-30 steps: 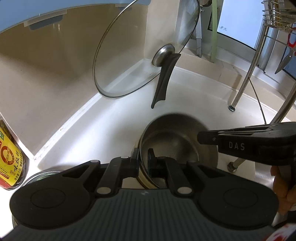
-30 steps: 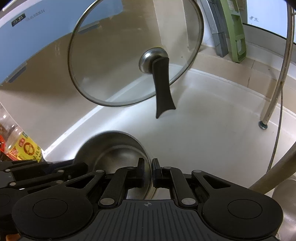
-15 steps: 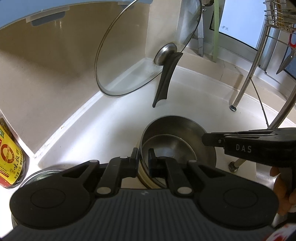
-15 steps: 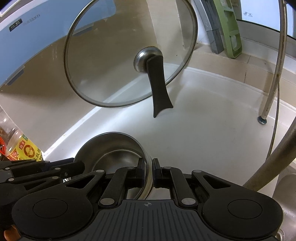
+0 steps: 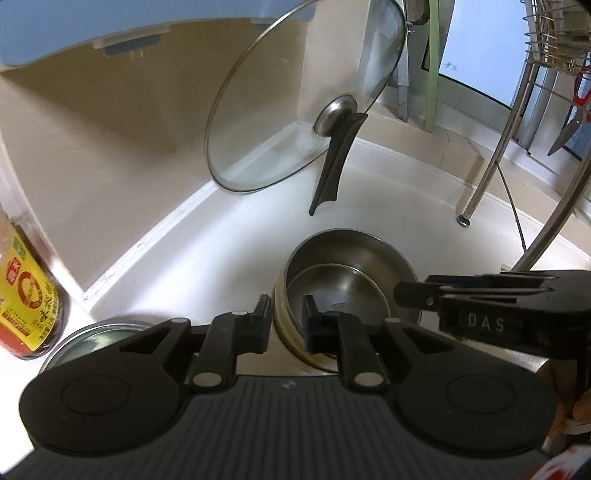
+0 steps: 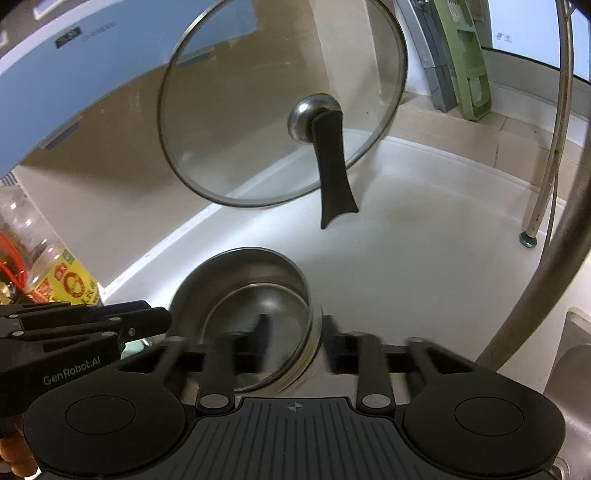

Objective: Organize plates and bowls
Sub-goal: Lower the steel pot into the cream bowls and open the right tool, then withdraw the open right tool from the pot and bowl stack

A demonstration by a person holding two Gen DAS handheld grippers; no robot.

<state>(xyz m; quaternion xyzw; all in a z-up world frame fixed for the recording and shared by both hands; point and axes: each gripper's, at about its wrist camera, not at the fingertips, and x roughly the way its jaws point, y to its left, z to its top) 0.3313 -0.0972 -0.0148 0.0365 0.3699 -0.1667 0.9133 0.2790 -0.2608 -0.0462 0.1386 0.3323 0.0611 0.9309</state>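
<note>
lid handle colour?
Black, on a silver metal knob; the lid itself is clear glass. Handle shows best in the right wrist view.

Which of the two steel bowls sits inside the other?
The smaller, shallower steel bowl is nested inside the larger, deeper steel bowl, whose rim rings it completely and rises higher behind it.

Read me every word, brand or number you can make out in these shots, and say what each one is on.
"DAS": on the right gripper, side of its body.
"GenRobot.AI": on the left gripper, side of its body.
Bottle: yellow and red label, printing too distorted to read.
Blue panel: dark nameplate, too blurred to read.
Bowl: small stamp inside, too small to read.
</note>
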